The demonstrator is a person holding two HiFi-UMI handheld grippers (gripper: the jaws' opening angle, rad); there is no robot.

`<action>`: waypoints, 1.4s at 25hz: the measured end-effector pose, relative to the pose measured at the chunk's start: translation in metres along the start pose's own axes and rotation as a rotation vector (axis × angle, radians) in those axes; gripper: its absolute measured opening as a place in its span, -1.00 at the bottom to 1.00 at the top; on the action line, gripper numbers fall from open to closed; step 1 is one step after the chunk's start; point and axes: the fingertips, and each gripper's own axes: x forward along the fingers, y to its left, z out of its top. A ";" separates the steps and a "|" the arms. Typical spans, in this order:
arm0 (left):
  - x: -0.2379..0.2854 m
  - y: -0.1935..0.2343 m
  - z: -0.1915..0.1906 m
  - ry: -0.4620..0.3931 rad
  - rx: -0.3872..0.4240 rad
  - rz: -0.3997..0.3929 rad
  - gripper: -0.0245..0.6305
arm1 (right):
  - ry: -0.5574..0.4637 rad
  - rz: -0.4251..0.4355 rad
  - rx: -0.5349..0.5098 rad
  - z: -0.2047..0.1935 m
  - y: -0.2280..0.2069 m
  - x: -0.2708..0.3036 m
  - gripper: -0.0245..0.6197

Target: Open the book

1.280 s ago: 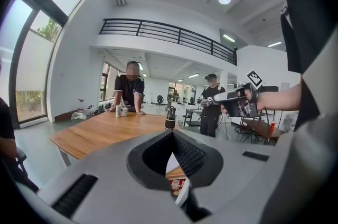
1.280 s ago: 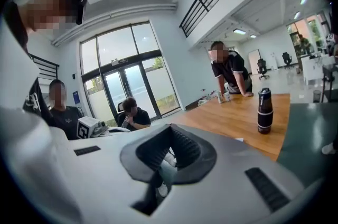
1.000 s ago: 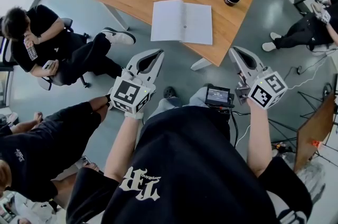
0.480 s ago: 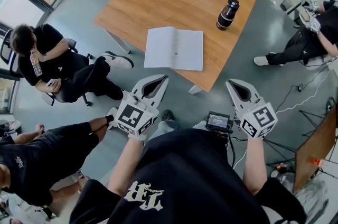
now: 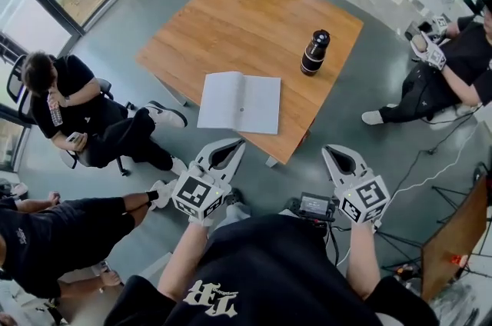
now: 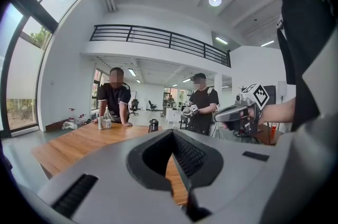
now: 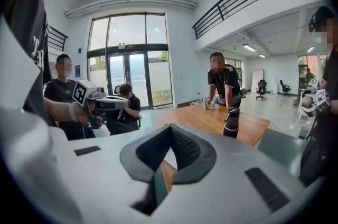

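Book (image 5: 240, 103) lies open flat at near edge of table (image 5: 207, 32). Task looks done. My left gripper (image 5: 237, 144), right gripper (image 5: 327, 151): both closed, empty, short of table.

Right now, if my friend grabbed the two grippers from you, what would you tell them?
Left gripper: shut, empty, held short of the table's near edge.
Right gripper: shut, empty, also off the table.
Book: lying open flat near that edge; dark bottle stands beyond it.
Done: the book looks open.
To do: probably nothing.
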 end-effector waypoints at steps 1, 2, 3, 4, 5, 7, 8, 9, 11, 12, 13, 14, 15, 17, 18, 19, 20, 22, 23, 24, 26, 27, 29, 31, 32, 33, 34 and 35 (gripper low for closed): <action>0.003 -0.003 0.001 -0.001 -0.001 0.002 -0.91 | -0.001 0.002 -0.001 -0.001 -0.003 -0.002 -0.97; 0.006 -0.006 0.001 -0.001 -0.004 0.005 -0.91 | -0.001 0.005 0.001 -0.002 -0.006 -0.005 -0.97; 0.009 -0.010 0.000 -0.001 -0.006 0.006 -0.91 | -0.002 0.006 0.002 -0.004 -0.008 -0.007 -0.97; 0.013 -0.013 0.000 -0.003 -0.007 0.005 -0.91 | -0.003 0.006 0.001 -0.005 -0.012 -0.010 -0.97; 0.017 -0.017 0.001 -0.006 -0.007 0.003 -0.91 | -0.006 0.006 -0.003 -0.004 -0.015 -0.011 -0.97; 0.023 -0.024 0.005 -0.013 -0.005 -0.002 -0.91 | -0.010 0.008 -0.010 -0.003 -0.020 -0.016 -0.97; 0.025 -0.029 0.006 -0.013 -0.007 -0.004 -0.91 | -0.008 0.009 -0.009 -0.003 -0.021 -0.019 -0.97; 0.025 -0.034 0.007 -0.012 -0.009 -0.005 -0.91 | -0.006 0.010 -0.007 -0.003 -0.021 -0.023 -0.97; 0.027 -0.041 0.008 -0.013 -0.009 -0.005 -0.91 | -0.005 0.015 -0.006 -0.004 -0.022 -0.029 -0.97; 0.027 -0.044 0.008 -0.013 -0.007 -0.004 -0.91 | -0.008 0.018 -0.008 -0.005 -0.023 -0.030 -0.97; 0.028 -0.046 0.008 -0.015 -0.005 -0.003 -0.91 | -0.012 0.020 -0.010 -0.005 -0.023 -0.031 -0.97; 0.028 -0.047 0.008 -0.017 -0.002 -0.001 -0.91 | -0.018 0.022 -0.012 -0.004 -0.024 -0.031 -0.97; 0.029 -0.047 0.010 -0.020 0.003 0.001 -0.91 | -0.023 0.023 -0.013 -0.002 -0.024 -0.031 -0.97; 0.030 -0.049 0.012 -0.026 0.013 0.004 -0.91 | -0.031 0.027 -0.015 0.001 -0.025 -0.031 -0.97; 0.030 -0.049 0.012 -0.027 0.014 0.006 -0.91 | -0.034 0.028 -0.015 0.001 -0.026 -0.032 -0.97; 0.031 -0.050 0.012 -0.027 0.014 0.008 -0.91 | -0.036 0.029 -0.016 0.000 -0.026 -0.032 -0.97; 0.030 -0.051 0.010 -0.027 0.013 0.010 -0.91 | -0.035 0.030 -0.016 -0.002 -0.026 -0.033 -0.97; 0.030 -0.054 0.007 -0.025 0.010 0.010 -0.91 | -0.030 0.033 -0.014 -0.005 -0.025 -0.035 -0.97; 0.030 -0.055 0.006 -0.024 0.009 0.010 -0.91 | -0.029 0.031 -0.014 -0.006 -0.025 -0.036 -0.97; 0.030 -0.057 0.005 -0.023 0.007 0.010 -0.91 | -0.028 0.029 -0.014 -0.006 -0.025 -0.037 -0.97; 0.031 -0.058 0.006 -0.020 0.006 0.011 -0.91 | -0.031 0.031 -0.016 -0.005 -0.027 -0.037 -0.97; 0.032 -0.058 0.007 -0.020 0.008 0.011 -0.91 | -0.032 0.034 -0.017 -0.004 -0.028 -0.037 -0.97; 0.034 -0.058 0.007 -0.017 0.011 0.009 -0.91 | -0.032 0.036 -0.018 -0.004 -0.028 -0.036 -0.97; 0.034 -0.058 0.005 -0.013 0.008 0.004 -0.91 | -0.031 0.033 -0.019 -0.005 -0.028 -0.035 -0.97; 0.035 -0.059 0.004 -0.012 0.006 0.002 -0.91 | -0.029 0.030 -0.022 -0.005 -0.028 -0.035 -0.97; 0.036 -0.059 0.004 -0.012 0.006 0.000 -0.91 | -0.029 0.027 -0.025 -0.004 -0.029 -0.035 -0.97; 0.036 -0.058 0.004 -0.012 0.007 -0.001 -0.91 | -0.030 0.025 -0.027 -0.004 -0.029 -0.033 -0.97; 0.036 -0.057 0.004 -0.013 0.008 -0.001 -0.91 | -0.033 0.025 -0.028 -0.005 -0.030 -0.032 -0.97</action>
